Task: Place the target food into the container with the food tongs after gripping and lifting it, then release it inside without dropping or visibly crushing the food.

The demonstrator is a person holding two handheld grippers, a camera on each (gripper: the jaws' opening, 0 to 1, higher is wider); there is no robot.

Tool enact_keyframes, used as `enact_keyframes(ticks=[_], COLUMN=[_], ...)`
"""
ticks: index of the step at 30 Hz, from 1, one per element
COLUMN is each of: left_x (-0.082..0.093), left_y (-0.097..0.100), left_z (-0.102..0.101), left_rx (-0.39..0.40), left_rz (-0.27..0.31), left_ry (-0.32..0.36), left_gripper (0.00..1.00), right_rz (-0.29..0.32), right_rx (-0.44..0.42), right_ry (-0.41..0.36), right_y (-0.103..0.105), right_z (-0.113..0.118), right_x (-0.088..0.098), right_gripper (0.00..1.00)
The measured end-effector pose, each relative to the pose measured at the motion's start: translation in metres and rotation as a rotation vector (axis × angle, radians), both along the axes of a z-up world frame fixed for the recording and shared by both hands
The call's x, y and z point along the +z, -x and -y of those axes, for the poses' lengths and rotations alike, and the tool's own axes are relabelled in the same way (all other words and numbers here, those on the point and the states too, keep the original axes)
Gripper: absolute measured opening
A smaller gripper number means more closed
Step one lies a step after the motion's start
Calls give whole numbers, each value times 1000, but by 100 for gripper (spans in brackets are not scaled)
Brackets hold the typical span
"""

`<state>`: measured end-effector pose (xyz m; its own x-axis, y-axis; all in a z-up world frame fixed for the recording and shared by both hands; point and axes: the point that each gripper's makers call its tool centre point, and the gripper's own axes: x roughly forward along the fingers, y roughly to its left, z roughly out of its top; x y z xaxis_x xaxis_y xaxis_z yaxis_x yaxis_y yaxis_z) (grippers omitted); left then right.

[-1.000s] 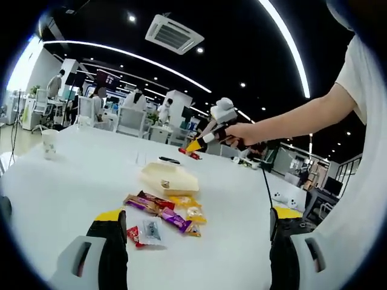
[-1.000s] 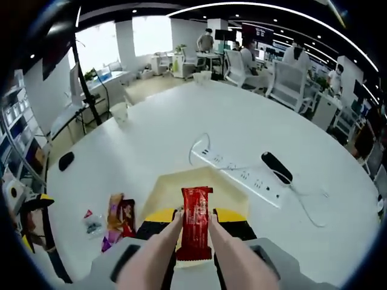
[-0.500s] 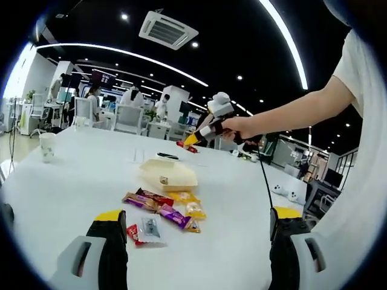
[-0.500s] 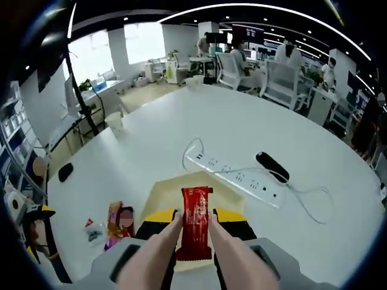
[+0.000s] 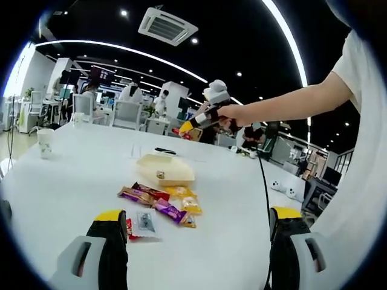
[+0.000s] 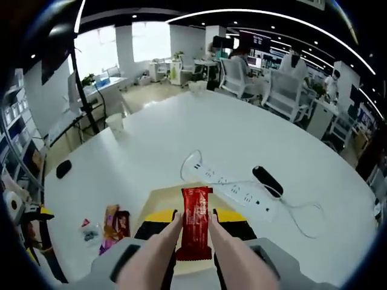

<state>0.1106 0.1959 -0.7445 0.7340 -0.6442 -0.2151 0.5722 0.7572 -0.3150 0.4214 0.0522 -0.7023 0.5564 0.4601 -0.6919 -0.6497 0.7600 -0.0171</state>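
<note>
My right gripper (image 6: 196, 215) is shut on peach-coloured food tongs (image 6: 162, 252), and the tongs pinch an upright red snack packet (image 6: 195, 226). Under the packet lies the open cream container (image 6: 158, 199). In the left gripper view a hand holds that same right gripper (image 5: 205, 118) high in the air with the red packet (image 5: 182, 132) at its tip, above and behind the cream container (image 5: 158, 171). A pile of several wrapped snacks (image 5: 158, 202) lies in front of the container. My left gripper (image 5: 198, 214) stands wide open near the table's edge with nothing between its jaws.
On the round white table (image 6: 151, 145) lie a white power strip (image 6: 233, 187) with its cable, a black oblong device (image 6: 266, 173), a black mouse (image 6: 63, 168) and a paper cup (image 5: 45, 140). Office chairs, desks and people stand behind it.
The right gripper with tongs and red packet has risen a little higher above the container. The left gripper stays open in place.
</note>
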Motion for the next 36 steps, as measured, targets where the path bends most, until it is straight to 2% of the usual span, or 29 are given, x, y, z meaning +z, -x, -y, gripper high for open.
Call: enact_keyframes(ticks=[6, 9, 15, 19, 27, 30, 32, 36], left_x=[4, 3, 7, 3, 5, 2, -3, -4], left_y=[-4, -4, -4, -2, -3, -2, 1, 0], left_z=[-3, 3, 9, 12, 2, 0, 1, -1], left_rx=[32, 18, 11, 3, 41, 51, 34, 35], left_rz=[5, -9, -1, -17, 8, 0, -14, -19], left_ry=[29, 18, 13, 6, 7, 16, -6, -20], left_gripper=[99, 99, 99, 99, 99, 99, 99, 99], right_rz=[-17, -21, -45, -57, -66, -62, -51, -60], right_rx=[-1, -1, 3, 9, 15, 2, 5, -1], right_ry=[30, 6, 33, 31, 80, 74, 77, 78], right_y=[-7, -7, -7, 0, -1, -10, -11, -16], right_z=[5, 4, 8, 8, 16, 18, 18, 20], right_x=[-7, -6, -29, -36, -48, -50, -52, -64], right_gripper=[22, 22, 22, 22, 22, 22, 22, 22])
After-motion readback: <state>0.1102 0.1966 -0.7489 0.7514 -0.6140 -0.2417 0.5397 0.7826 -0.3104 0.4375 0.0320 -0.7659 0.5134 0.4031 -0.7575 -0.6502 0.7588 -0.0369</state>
